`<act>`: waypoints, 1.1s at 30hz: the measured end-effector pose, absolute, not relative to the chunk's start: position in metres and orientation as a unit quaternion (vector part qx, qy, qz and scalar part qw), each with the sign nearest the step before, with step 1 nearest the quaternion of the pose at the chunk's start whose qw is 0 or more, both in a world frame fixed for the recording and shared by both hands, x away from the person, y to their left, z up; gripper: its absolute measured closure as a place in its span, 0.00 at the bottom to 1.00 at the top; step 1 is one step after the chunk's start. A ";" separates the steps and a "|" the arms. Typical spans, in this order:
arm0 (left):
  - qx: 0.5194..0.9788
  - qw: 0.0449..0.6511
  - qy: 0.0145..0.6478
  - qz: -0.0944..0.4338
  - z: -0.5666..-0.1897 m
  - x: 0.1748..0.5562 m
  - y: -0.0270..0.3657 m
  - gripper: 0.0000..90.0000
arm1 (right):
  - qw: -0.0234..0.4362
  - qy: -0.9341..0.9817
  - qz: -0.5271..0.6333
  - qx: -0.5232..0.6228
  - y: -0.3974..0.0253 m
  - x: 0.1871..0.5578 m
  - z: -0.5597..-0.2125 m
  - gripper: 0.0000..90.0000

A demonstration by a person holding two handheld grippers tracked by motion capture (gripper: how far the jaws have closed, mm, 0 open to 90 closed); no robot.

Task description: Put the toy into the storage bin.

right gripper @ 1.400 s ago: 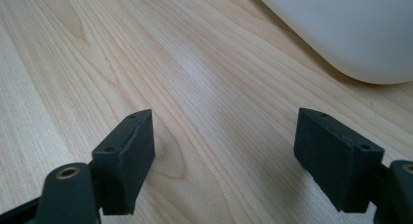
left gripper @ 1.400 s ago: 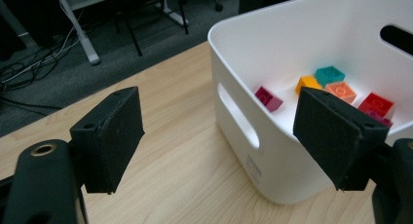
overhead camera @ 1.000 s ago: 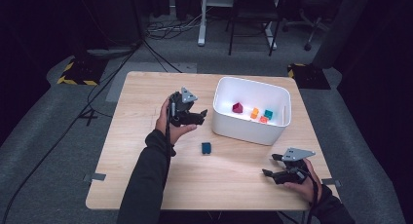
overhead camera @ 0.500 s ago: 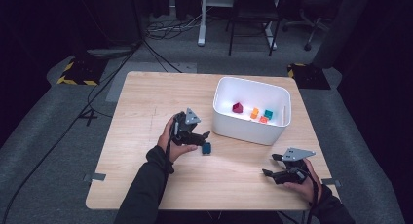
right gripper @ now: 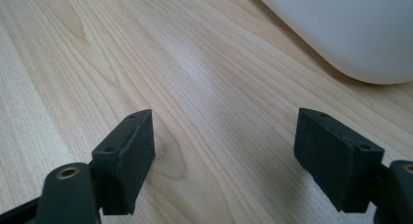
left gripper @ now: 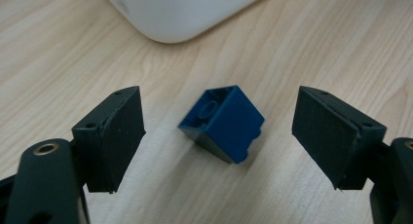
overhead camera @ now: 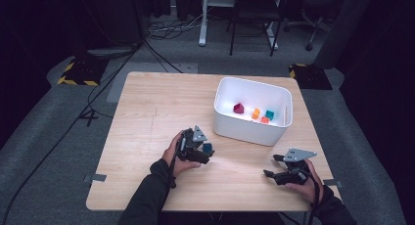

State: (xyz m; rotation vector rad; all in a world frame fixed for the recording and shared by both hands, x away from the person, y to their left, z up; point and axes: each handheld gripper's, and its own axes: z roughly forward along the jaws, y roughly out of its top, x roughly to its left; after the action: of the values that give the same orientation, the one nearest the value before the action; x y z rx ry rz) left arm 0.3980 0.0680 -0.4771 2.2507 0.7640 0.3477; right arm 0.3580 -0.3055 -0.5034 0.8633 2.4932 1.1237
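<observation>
A dark blue brick (left gripper: 224,122) lies tipped on the wooden table, its hollow underside showing. My left gripper (left gripper: 219,136) stands open around it, one jaw on each side, neither touching. In the high view the same brick (overhead camera: 208,147) peeks out at the tip of the left gripper (overhead camera: 203,151), just left of the white bin (overhead camera: 252,129). My right gripper (overhead camera: 271,166) rests open near the table's front right edge, with bare wood between its jaws (right gripper: 224,156).
The white bin holds a dark red piece (overhead camera: 238,108), two orange pieces (overhead camera: 256,113) and a teal piece (overhead camera: 269,114). Its rounded corner (left gripper: 180,14) lies just beyond the blue brick. A chair and a desk frame stand behind the table.
My left gripper has come down and toward the front from beside the bin, and now straddles the blue brick. The right gripper has stayed put.
</observation>
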 end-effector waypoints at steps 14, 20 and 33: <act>0.880 0.346 0.304 0.119 -0.497 0.399 0.059 0.22 | 0.136 0.861 0.388 0.298 -0.305 0.358 -0.503 0.26; 0.878 0.346 0.307 0.120 -0.500 0.403 0.057 0.21 | 0.136 0.861 0.388 0.299 -0.305 0.358 -0.503 0.26; 0.865 0.359 0.328 0.120 -0.500 0.406 0.060 0.44 | 0.136 0.861 0.388 0.299 -0.305 0.358 -0.503 0.26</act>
State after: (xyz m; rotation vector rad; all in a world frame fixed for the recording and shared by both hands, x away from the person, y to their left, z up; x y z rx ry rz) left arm 0.4057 0.0605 -0.4999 2.2320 0.8466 0.3104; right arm 0.3579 -0.3054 -0.5035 0.8648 2.4940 1.1235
